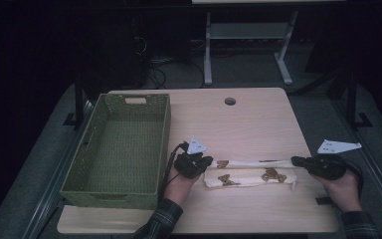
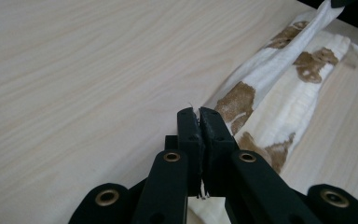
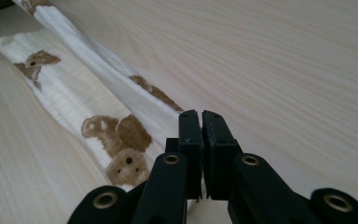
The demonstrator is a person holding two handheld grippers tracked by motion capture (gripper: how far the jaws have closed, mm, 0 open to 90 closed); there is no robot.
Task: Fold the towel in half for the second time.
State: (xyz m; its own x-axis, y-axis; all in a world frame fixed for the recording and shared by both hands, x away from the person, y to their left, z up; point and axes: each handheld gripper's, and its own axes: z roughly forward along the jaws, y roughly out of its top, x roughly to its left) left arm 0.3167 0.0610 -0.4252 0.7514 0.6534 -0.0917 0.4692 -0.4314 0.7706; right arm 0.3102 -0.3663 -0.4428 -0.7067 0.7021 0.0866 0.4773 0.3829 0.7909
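High view | soft folded cloth | left gripper, right gripper fingers pinching its ends

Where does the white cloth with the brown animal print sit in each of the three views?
High view: the cloth lies on the table's near edge, stretched between the left tongs and right tongs.
Left gripper view: the cloth runs from centre to upper right.
Right gripper view: the cloth runs from centre to upper left.
Shared landmark: its raised far edge, pinched at both ends.
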